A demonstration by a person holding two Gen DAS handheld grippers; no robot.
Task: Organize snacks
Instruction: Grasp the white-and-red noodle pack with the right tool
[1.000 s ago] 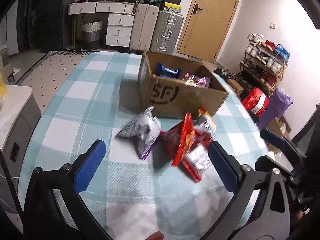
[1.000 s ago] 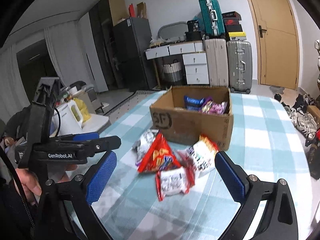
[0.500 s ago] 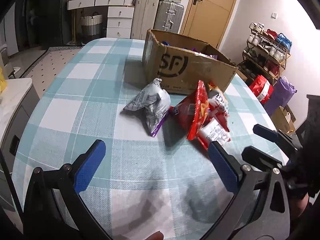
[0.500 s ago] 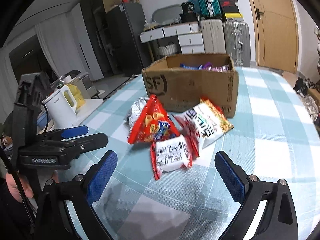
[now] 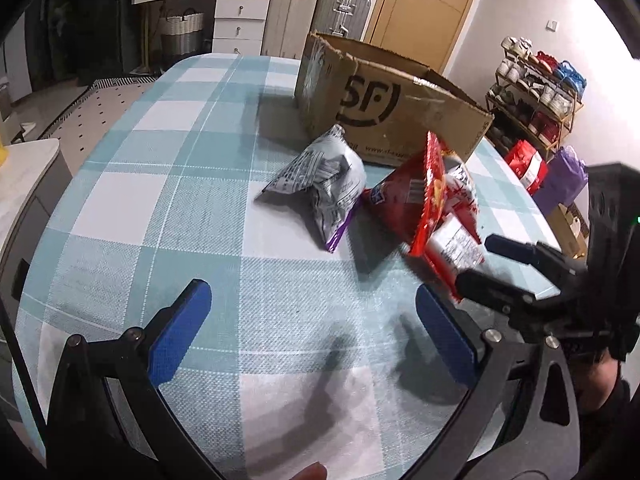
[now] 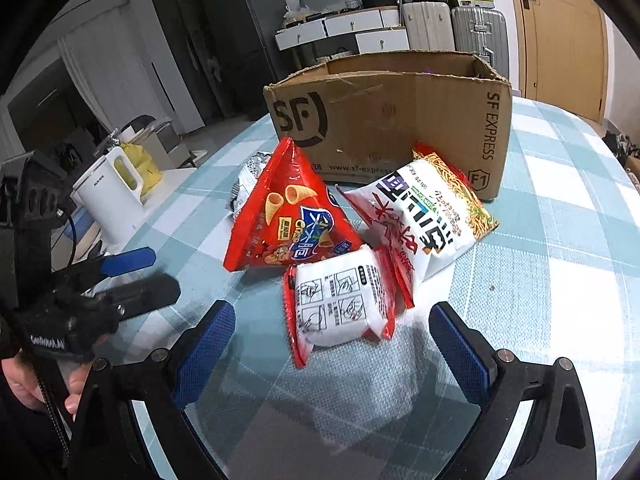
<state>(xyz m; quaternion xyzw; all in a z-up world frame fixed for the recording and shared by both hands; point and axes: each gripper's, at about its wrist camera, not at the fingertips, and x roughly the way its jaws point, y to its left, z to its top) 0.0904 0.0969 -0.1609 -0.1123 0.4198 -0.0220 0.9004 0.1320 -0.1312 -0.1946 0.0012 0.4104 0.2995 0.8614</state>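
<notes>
A brown SF cardboard box (image 6: 400, 116) (image 5: 384, 108) stands on the checked table. In front of it lie several snack bags: a silver bag (image 5: 320, 184) (image 6: 250, 172), a red triangular chip bag (image 6: 288, 216) (image 5: 416, 196), a white-and-red noodle pack (image 6: 336, 308) (image 5: 456, 244) and a larger white noodle bag (image 6: 424, 216). My right gripper (image 6: 332, 348) is open, its blue pads flanking the near end of the white-and-red pack. My left gripper (image 5: 312, 328) is open over bare cloth, short of the silver bag.
A teal-and-white checked cloth (image 5: 180, 200) covers the table. A white kettle (image 6: 112, 196) stands on a side counter to the left. Suitcases (image 5: 344, 4), white drawers (image 5: 236, 20) and a shoe rack (image 5: 540, 96) line the room beyond.
Both grippers have dropped lower and closer to the snack pile. The right one now straddles the small white-and-red pack. Neither has closed.
</notes>
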